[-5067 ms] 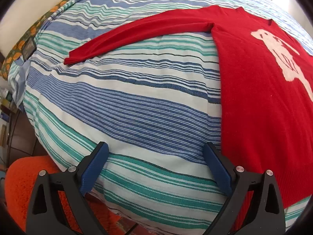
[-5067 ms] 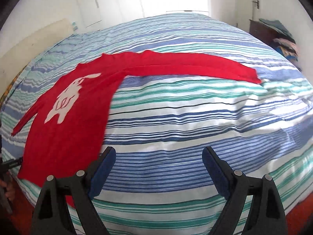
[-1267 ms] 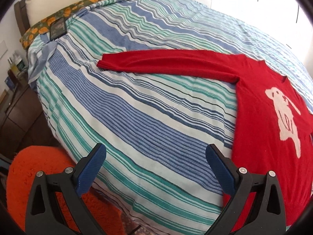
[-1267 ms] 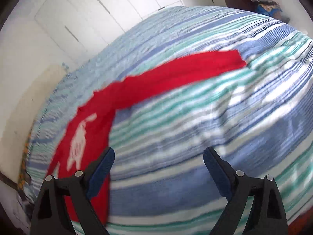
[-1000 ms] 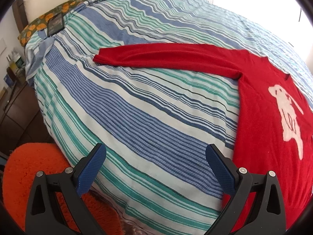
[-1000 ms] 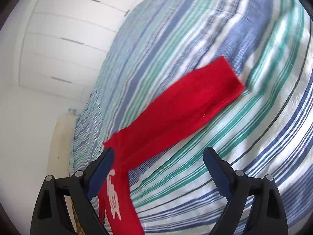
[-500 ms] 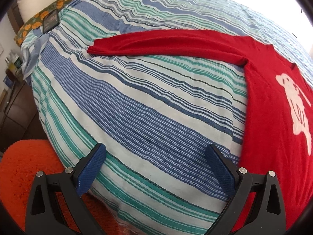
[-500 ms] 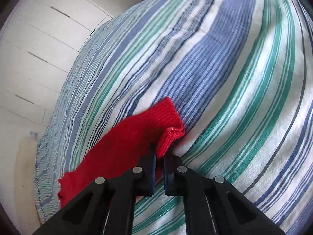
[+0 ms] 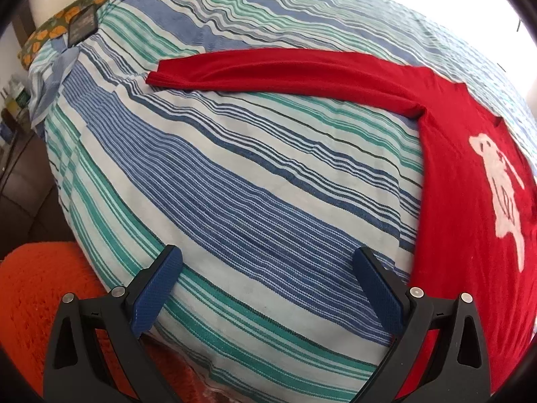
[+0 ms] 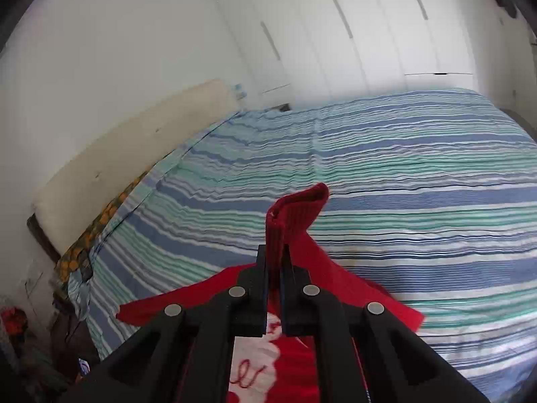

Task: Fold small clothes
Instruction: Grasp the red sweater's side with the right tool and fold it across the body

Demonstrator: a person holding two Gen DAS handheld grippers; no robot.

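A red sweater [image 9: 470, 174] with a white animal print lies on the striped bed. Its left sleeve [image 9: 268, 70] stretches out flat toward the headboard side. My left gripper [image 9: 268, 268] is open and empty, low over the bed's near edge, left of the sweater's body. My right gripper [image 10: 274, 252] is shut on the cuff of the right sleeve [image 10: 295, 208] and holds it lifted above the sweater's body [image 10: 261, 362], where part of the white print shows.
The striped bedspread [image 9: 235, 184] covers the bed. An orange rug [image 9: 30, 295] lies on the floor at lower left. A patterned pillow [image 9: 67, 16] and a beige headboard [image 10: 117, 161] are at the bed's head. White wardrobe doors [image 10: 335, 33] stand behind.
My right gripper closed on the right sleeve's cuff, lifted it and carried it over the sweater's body. My left gripper has drifted slightly closer over the bed, still open.
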